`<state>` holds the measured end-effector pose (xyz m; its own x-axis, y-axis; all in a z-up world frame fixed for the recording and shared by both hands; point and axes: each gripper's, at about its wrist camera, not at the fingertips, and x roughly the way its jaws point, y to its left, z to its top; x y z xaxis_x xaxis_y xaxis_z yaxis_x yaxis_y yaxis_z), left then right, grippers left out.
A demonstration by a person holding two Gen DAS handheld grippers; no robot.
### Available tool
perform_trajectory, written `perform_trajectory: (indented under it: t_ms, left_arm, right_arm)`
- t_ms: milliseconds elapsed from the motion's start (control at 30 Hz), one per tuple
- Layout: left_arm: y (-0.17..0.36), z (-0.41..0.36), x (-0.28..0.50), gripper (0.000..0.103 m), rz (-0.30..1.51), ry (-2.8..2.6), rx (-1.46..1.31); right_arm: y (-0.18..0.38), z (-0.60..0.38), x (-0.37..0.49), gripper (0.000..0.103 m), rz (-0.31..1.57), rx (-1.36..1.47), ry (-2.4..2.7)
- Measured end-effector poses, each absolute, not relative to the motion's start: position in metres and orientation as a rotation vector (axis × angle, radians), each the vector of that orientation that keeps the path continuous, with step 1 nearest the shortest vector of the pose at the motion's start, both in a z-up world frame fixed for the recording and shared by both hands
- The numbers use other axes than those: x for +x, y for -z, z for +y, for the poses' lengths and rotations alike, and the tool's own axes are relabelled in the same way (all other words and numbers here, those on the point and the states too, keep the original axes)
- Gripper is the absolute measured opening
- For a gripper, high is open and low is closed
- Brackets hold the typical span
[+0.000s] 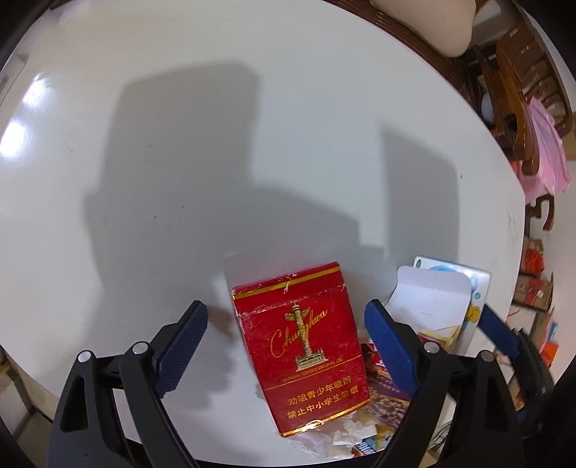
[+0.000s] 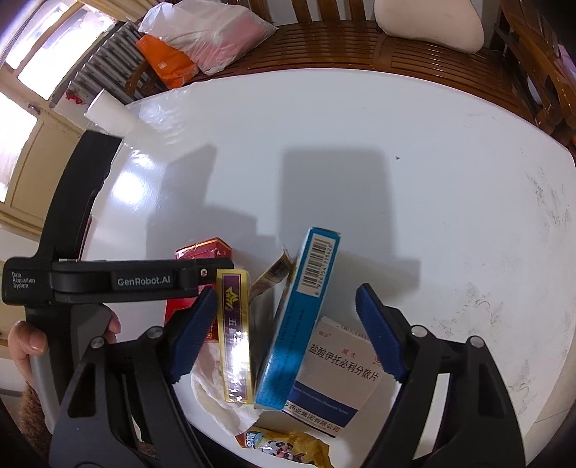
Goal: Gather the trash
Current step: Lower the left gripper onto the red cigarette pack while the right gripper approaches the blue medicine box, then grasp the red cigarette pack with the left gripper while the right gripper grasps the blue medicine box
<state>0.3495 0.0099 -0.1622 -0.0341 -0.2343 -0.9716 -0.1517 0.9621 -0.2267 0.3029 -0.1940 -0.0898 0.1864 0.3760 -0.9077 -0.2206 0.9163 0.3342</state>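
Note:
A worn red cigarette pack lies on the white round table, between the fingers of my left gripper. That gripper is open, its pads clear of the pack. To its right is a heap of trash with an opened white carton and crumpled paper. My right gripper hangs open over a gold-and-purple box, a blue box on edge and a white medicine box. Its left pad is close to the gold box. A snack wrapper lies nearer the table's edge.
A wooden bench runs behind the table with a plastic bag, an orange packet and a cushion. Wooden chairs stand at the right. A hand holds the left gripper's handle.

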Motion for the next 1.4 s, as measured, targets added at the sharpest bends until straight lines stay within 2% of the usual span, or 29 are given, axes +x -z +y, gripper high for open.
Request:
perform_trajectory:
  t_ms: [300,367,433,467,700,800,1000,1033,1267,1333,1400]
  left_arm:
    - [0.161,0.004,0.349,0.086,1.6,0.054,-0.258]
    - [0.161,0.004,0.348,0.086,1.597,0.055,-0.263]
    - [0.162,0.005,0.348,0.085,1.595,0.054,-0.271]
    - [0.161,0.006,0.348,0.084,1.594,0.052,-0.276]
    - [0.161,0.007,0.348,0.084,1.593,0.058,-0.28]
    - [0.161,0.008,0.347,0.081,1.589,0.044,-0.278]
    - [0.159,0.005,0.345,0.08,1.583,0.034,-0.266]
    - [0.159,0.004,0.344,0.079,1.582,0.03,-0.262]
    - [0.156,0.005,0.342,0.068,1.588,0.025,-0.25]
    - [0.155,0.008,0.342,0.058,1.584,0.03,-0.256]
    - [0.155,0.009,0.343,0.057,1.587,0.045,-0.263]
  right_arm:
    - [0.091,-0.202,0.304,0.072,1.335,0.228,-0.456]
    - [0.095,-0.203,0.306,0.064,1.35,0.26,-0.466]
    - [0.099,-0.205,0.307,0.05,1.362,0.303,-0.5]
    - [0.1,-0.205,0.308,0.047,1.358,0.328,-0.512]
    - [0.097,-0.203,0.307,0.047,1.349,0.338,-0.511]
    - [0.094,-0.206,0.305,0.043,1.333,0.352,-0.514]
    - [0.103,-0.206,0.302,0.039,1.358,0.34,-0.504]
    - [0.105,-0.206,0.302,0.03,1.361,0.342,-0.501]
    - [0.102,-0.207,0.298,0.026,1.347,0.329,-0.507]
    - [0.099,-0.206,0.296,0.023,1.339,0.31,-0.504]
    - [0.096,-0.204,0.293,0.022,1.331,0.283,-0.497]
